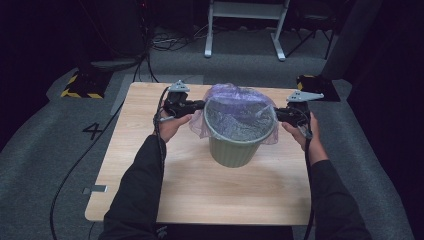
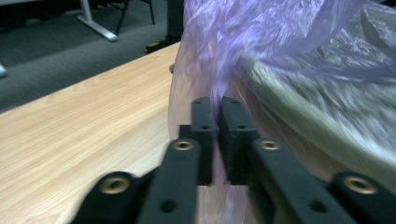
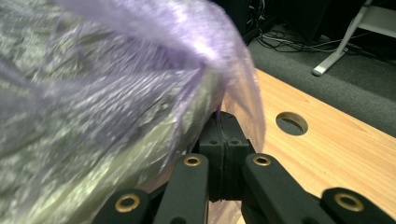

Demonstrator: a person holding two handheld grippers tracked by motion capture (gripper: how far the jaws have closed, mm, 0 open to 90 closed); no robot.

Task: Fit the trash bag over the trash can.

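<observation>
Nearest in the high view, two forearms in dark sleeves come up over the near edge of the light wooden table, one on each side of a ribbed, pale green plastic waste bin that stands upright near the middle of the tabletop. A thin, translucent purple plastic bag lines the bin, its film draped inside and folded out over the rim, hanging a little way down the outer wall. The left gripper sits at the bin's left rim and the right gripper at its right rim, each held level and pointing inward toward the bin. In the left gripper view the black jaws stand almost together with only a slim gap, and a gathered fold of the purple film runs down between the pads, just beside the bin's rim; the picture is blurred, so how firmly the pads bear on the film is hard to judge, though they look pinched on it. In the right gripper view the jaws are pressed fully together, with the edge of the bag caught at their tips against the bin's rim. Beyond them lies a round hole in the tabletop. Past the table's far edge are grey carpet, loose black cables and the white legs of a desk frame.
</observation>
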